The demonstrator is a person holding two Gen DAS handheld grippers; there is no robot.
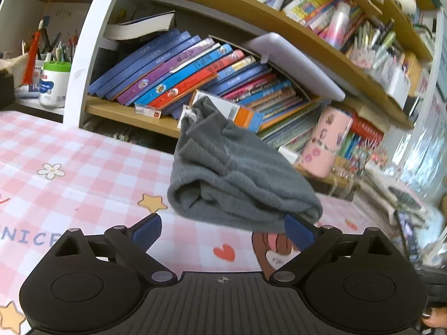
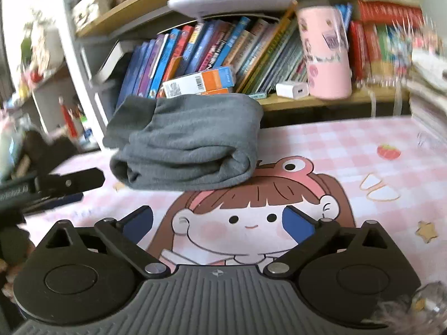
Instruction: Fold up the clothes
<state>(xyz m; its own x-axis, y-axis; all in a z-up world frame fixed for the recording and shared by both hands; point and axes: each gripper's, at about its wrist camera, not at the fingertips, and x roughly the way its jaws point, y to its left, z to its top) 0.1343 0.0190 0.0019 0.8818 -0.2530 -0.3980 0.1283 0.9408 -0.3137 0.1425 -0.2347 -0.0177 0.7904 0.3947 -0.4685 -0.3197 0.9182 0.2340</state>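
Both grippers sit nearest the lenses, each with its blue-padded jaws spread wide and nothing between them. From the left wrist view, the left gripper (image 1: 222, 230) hangs over the pink checked tablecloth (image 1: 83, 167), released; its right pad sits at the near edge of the garment at about one o'clock, and whether it touches the cloth cannot be told. From the right wrist view, the right gripper (image 2: 218, 222) hangs over the cartoon girl (image 2: 251, 217) printed on the cloth, also released and clear of the garment.

Behind the table at twelve o'clock stands the bookshelf (image 2: 173, 2), its leaning books (image 1: 181, 67) filling the lower shelf. On the tablecloth lies the grey garment (image 2: 184, 145), folded into a thick bundle, at twelve o'clock from the right gripper and between twelve and one o'clock from the left. A pink cylindrical container (image 2: 327, 53) stands on the shelf at one o'clock in the right view. An orange and white box (image 2: 201, 82) lies just behind the bundle. A white charger plug (image 2: 293, 90) rests beside the pink container.
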